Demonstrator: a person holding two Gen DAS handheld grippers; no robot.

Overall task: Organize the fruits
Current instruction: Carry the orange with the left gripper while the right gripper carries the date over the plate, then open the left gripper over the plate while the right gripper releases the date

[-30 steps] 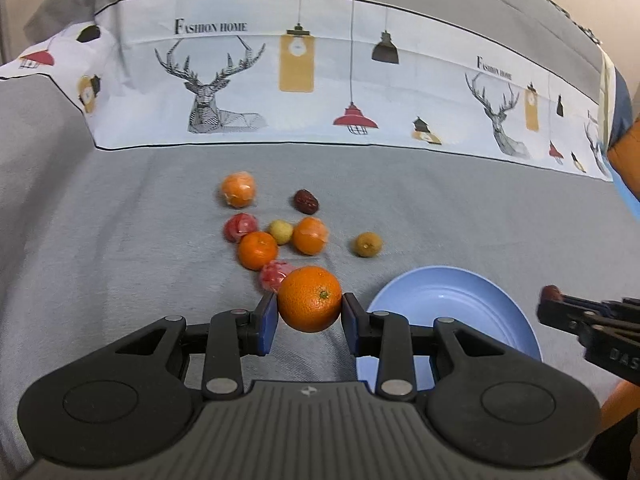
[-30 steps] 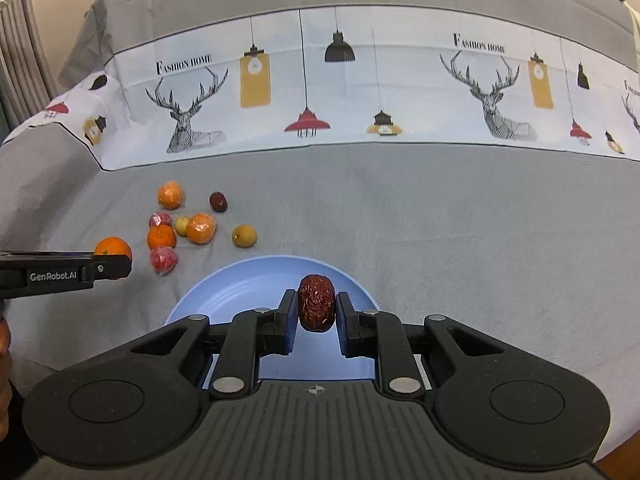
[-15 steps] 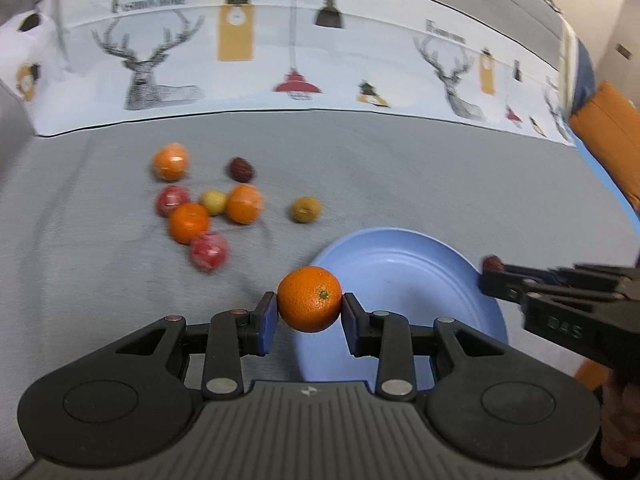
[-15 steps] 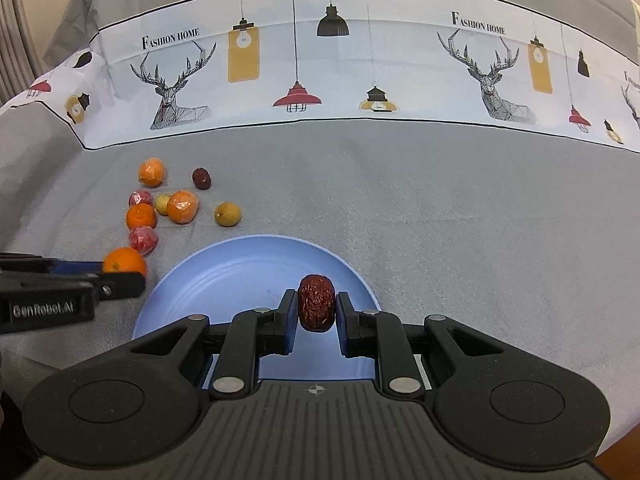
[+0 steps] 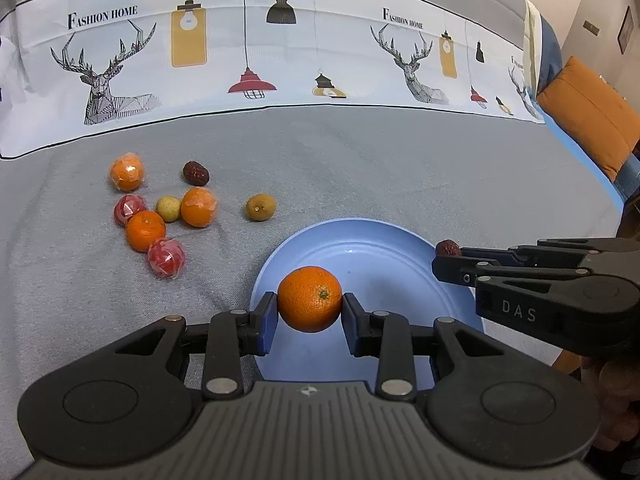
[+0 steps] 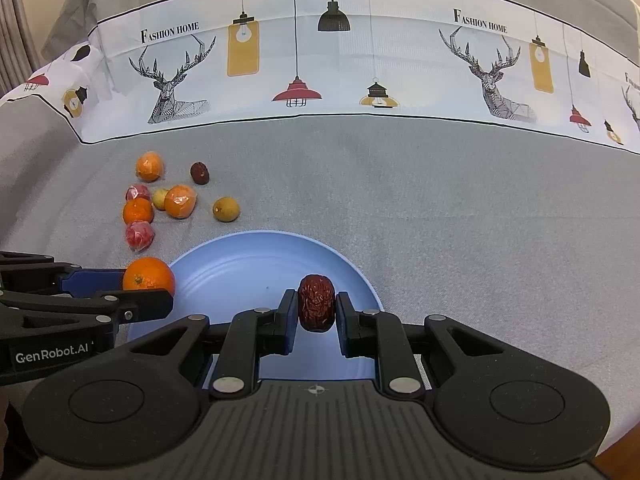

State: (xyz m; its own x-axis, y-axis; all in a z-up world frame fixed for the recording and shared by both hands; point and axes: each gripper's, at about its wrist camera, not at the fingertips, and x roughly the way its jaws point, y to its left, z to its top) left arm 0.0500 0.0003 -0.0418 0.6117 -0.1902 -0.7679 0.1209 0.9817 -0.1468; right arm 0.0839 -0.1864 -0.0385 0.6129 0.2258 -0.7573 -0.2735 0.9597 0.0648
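Your left claw is squeezing an orange tight between its two blue pads. The orange hangs over the near left part of the blue plate. You cannot tell if it touches the plate.

Your right claw is pinching a wrinkly red date. The date stands up tall between the pads, over the near right part of the plate.

From the left camera, the right claw pokes in from the right side, with its date at the tip, over the plate's right rim. From the right camera, the left claw pokes in from the left side, with its orange at the plate's left rim.

The plate sits on a gray cloth. A white band with deer and lamps runs across the cloth far ahead of both claws.

More fruit lies on the cloth, ahead of your left claw and off to its left. One more date lies farthest away. Beside it is a wrapped orange. Closer in there is a second wrapped orange, a small yellow fruit touching it, a bare orange, and two red wrapped fruits. A brown round fruit sits alone, just ahead of the plate's far rim.
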